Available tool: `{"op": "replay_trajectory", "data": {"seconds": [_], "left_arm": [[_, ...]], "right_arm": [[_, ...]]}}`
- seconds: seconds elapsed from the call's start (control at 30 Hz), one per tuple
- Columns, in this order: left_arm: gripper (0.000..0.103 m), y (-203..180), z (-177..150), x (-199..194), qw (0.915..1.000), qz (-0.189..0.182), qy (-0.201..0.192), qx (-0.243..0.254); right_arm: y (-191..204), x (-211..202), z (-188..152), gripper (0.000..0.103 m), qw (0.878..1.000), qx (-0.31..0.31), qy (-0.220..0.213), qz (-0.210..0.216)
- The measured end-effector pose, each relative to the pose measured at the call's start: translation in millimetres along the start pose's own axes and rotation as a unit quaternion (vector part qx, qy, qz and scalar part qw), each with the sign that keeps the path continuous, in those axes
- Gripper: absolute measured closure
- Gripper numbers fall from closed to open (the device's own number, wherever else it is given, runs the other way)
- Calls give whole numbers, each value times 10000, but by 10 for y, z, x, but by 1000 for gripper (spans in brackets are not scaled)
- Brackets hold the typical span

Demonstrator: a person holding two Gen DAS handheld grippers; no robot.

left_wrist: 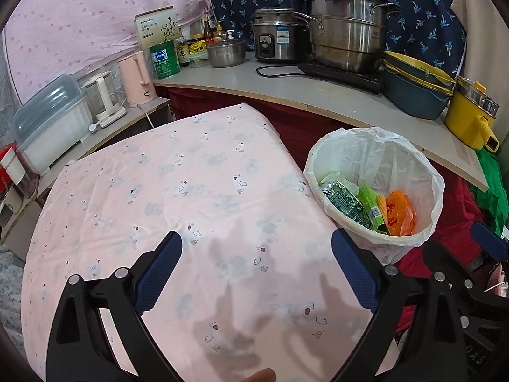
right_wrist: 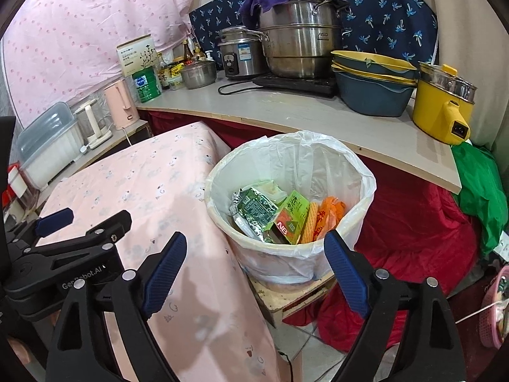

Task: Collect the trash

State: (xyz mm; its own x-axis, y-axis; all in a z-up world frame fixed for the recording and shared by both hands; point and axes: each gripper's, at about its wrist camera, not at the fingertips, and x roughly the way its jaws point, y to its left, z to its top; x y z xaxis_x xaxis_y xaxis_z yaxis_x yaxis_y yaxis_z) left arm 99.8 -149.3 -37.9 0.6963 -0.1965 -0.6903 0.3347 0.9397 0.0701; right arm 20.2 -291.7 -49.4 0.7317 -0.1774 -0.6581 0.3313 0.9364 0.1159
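While both tools hang over the pink cloth-covered table, the left gripper has its fingers spread wide with nothing between them, only bare cloth beneath. The right gripper is likewise released and empty, its fingers framing the near rim of the trash bin, which sits just beyond the fingertips.

Inside the bin lies the trash: a crinkled silver-green wrapper, a green carton and an orange wrapper, all well below the rim. From the left wrist view the bin stands off the right fingertip, just beside the table's edge.

Beyond both pairs of fingers a curved grey counter is crowded with a tall steel pot under a purple cloth, a rice cooker, stacked blue-and-yellow basins and a yellow electric pot. Left of the fingers, past the table, stand a pink kettle and a clear-lidded box.

The table top itself is open; its right edge drops off next to the bin. The bin has a thin white plastic liner folded over its round rim and rests on a small wooden stool, with red fabric bunched behind it.
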Motion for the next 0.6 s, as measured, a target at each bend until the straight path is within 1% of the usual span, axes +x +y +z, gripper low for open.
{"op": "replay_trajectory", "data": {"seconds": [0.1, 0.17, 0.2, 0.6], "left_arm": [[12, 2, -26, 12, 10000, 28, 8, -12], [12, 3, -41, 21, 10000, 40, 26, -14], [12, 3, -51, 24, 10000, 43, 30, -11], [12, -71, -160, 48, 9999, 73, 77, 100]], "right_arm": [[-2, -5, -22, 16, 10000, -48, -21, -81], [-5, -6, -37, 7, 9999, -56, -18, -112], [-8, -7, -44, 6, 9999, -58, -19, -112], [-52, 13, -130, 6, 9997, -66, 79, -200]]}}
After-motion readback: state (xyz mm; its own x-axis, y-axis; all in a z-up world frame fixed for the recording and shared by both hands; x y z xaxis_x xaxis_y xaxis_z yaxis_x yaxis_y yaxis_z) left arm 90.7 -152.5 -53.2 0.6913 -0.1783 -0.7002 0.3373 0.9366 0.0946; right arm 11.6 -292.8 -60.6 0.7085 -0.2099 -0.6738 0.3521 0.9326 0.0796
